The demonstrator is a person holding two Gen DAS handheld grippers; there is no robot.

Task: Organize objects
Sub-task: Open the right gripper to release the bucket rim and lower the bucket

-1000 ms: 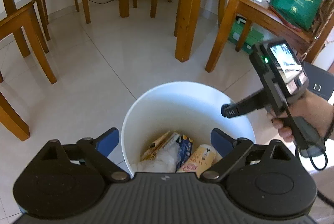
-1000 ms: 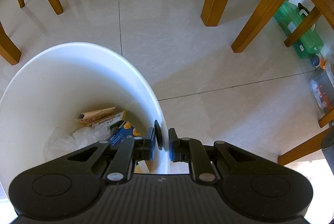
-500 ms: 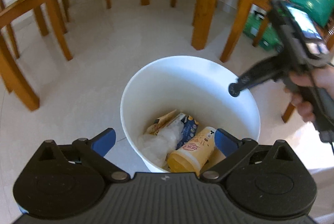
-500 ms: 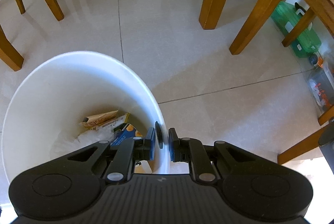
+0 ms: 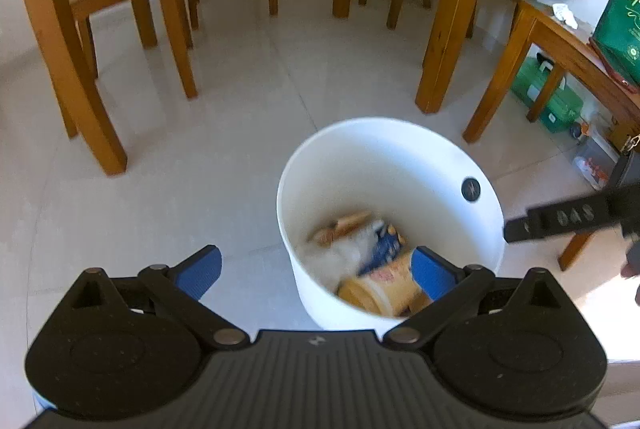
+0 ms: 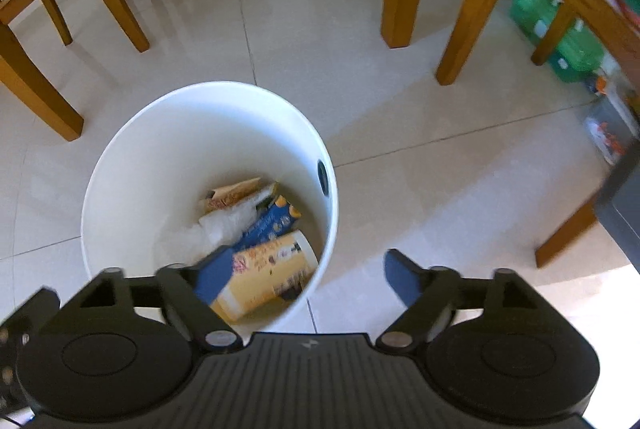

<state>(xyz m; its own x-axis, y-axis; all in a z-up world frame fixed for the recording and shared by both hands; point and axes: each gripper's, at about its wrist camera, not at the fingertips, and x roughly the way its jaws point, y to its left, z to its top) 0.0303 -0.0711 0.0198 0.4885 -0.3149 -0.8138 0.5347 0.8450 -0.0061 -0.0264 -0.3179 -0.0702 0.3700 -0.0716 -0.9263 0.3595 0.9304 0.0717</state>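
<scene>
White round plastic bin [image 6: 132,165] on shiny tiled floor [image 6: 400,165], holding a yellow paper cup [image 6: 268,269] and crinkly wrappers. Left hand-held gripper [image 5: 318,271] and right hand-held gripper [image 6: 304,279] spread wide, empty.

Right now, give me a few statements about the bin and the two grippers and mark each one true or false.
1. The white bin stands upright on the tiled floor. True.
2. The right gripper is clamped on the bin's rim. False: its jaws are spread and hold nothing.
3. A yellow cup lies on its side inside the bin. True.
4. The left gripper holds the cup. False: it is open and empty, above the bin's near edge.
5. The bin is empty. False: besides the cup it holds a blue carton, crumpled clear plastic and a tan wrapper.
6. A black round disc sits on the bin's inner wall near the rim. True.
</scene>
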